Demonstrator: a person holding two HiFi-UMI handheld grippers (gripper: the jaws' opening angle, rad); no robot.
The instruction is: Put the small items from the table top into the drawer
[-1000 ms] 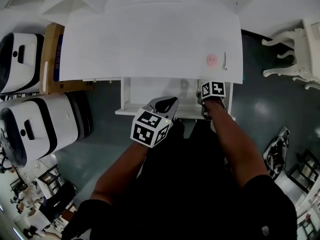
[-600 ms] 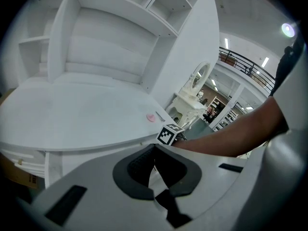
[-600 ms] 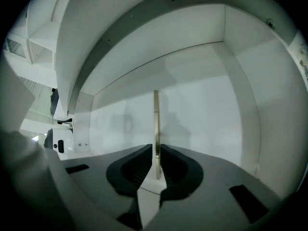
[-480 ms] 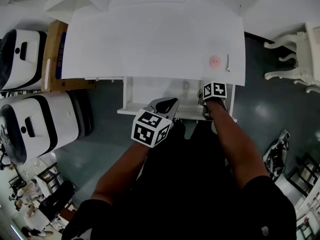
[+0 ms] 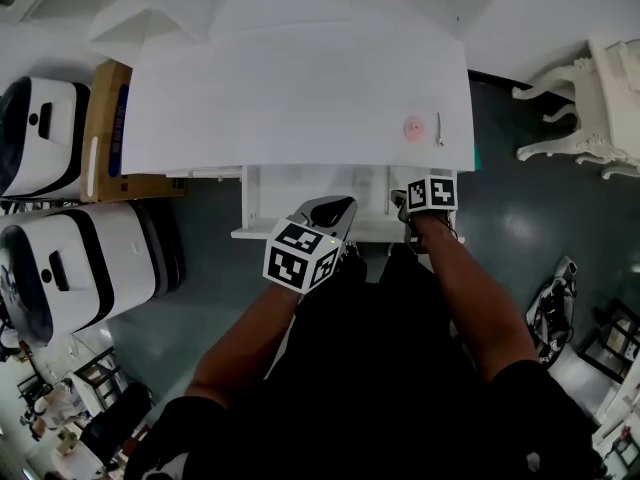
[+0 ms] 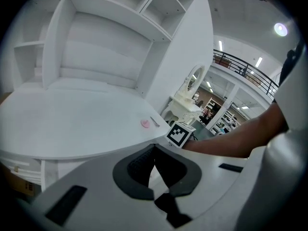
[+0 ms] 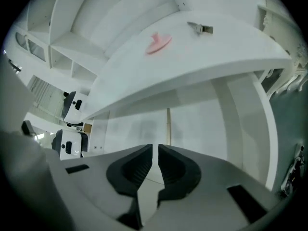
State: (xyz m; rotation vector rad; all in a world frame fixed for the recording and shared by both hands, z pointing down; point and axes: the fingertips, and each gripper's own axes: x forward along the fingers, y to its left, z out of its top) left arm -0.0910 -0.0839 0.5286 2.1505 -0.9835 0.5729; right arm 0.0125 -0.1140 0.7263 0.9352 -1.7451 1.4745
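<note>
A small pink disc [image 5: 414, 128] and a thin metal clip [image 5: 438, 128] lie side by side near the right front edge of the white desk top [image 5: 300, 78]. Under that edge the white drawer [image 5: 300, 183] stands pulled out. My left gripper [image 5: 345, 204] hovers over the drawer's front middle, its jaws shut and empty [image 6: 154, 147]. My right gripper [image 5: 402, 206] is at the drawer's right front corner, below the disc [image 7: 159, 42] and clip [image 7: 201, 28]. Its jaws [image 7: 155, 148] are closed to a thin slit with nothing between them.
White shelving [image 6: 96, 28] rises at the back of the desk. Two white machines [image 5: 40, 118] [image 5: 80, 258] and a cardboard box [image 5: 100, 118] stand to the left. An ornate white chair [image 5: 580, 108] is on the right, on the dark floor.
The head view has shifted slightly. Both grippers stay at the drawer front with the same jaw state, and the disc and clip have not moved.
</note>
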